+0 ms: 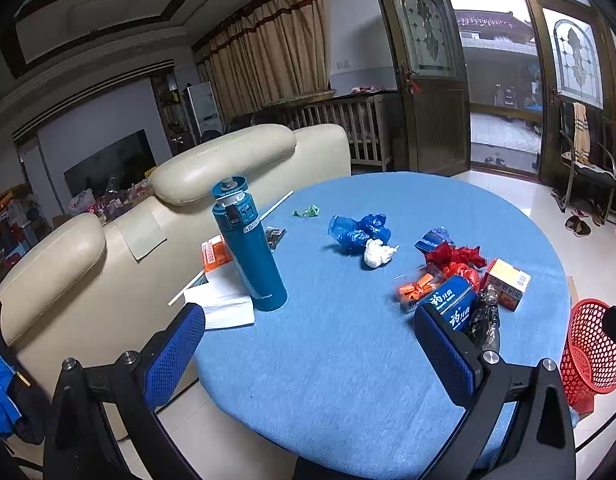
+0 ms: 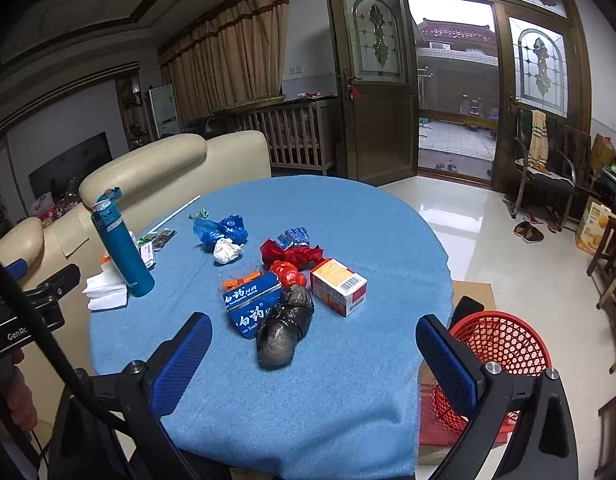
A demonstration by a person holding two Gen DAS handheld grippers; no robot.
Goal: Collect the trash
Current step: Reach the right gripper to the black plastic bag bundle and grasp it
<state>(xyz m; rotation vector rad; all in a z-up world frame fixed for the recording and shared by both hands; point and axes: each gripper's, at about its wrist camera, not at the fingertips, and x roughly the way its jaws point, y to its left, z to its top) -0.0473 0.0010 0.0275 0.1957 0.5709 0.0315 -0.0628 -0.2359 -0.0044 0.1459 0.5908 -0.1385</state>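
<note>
While both sets of tongs, left tongs [image 1: 308,356] and right tongs [image 2: 314,360], hovered wide apart and empty, trash [image 2: 284,292] lay clustered on the blue surface [image 2: 348,400] near the red basket [image 2: 504,344], apparently awaiting collection.

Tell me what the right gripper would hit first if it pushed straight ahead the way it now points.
Most likely the black bag, which lies on the blue tablecloth straight ahead between the open fingers of the right gripper. The blue toothpaste box sits just behind it to the left. Depth is hard to judge here.
</note>
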